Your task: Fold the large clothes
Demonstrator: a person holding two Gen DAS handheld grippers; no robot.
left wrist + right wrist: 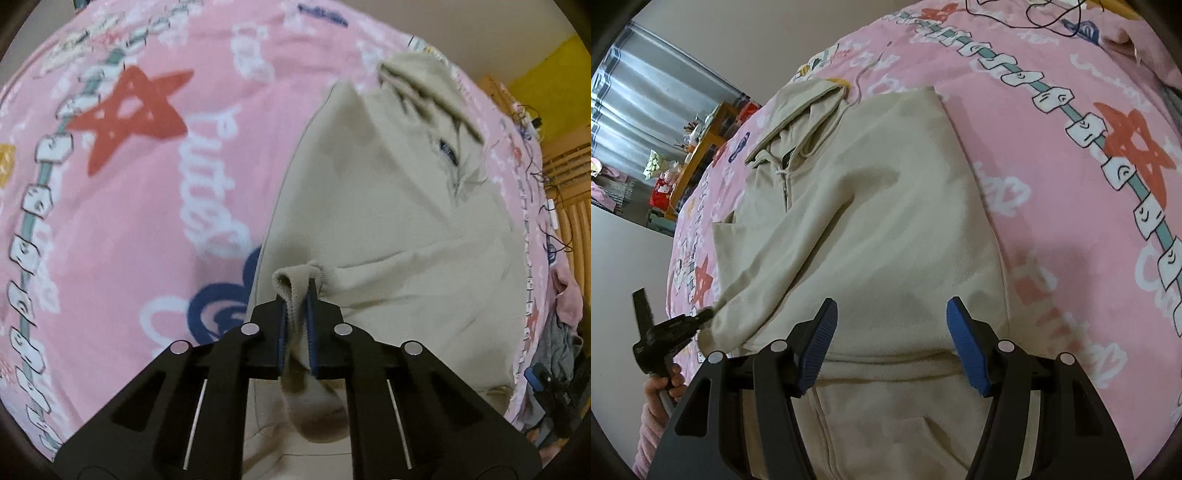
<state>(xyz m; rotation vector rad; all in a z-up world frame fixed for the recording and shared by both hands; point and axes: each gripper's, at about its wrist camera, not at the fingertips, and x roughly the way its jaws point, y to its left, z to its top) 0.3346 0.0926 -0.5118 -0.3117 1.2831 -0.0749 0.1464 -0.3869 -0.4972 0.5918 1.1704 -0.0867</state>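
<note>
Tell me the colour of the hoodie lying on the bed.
Plain beige hoodie, with no print showing; the right wrist view shows it best.

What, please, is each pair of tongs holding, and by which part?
The left tongs pinch the hoodie by a ribbed sleeve cuff. The right tongs are open above it, holding nothing.

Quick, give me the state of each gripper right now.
Left gripper: shut on the beige hoodie's sleeve cuff.
Right gripper: open, holding nothing, hovering over the beige hoodie.
</note>
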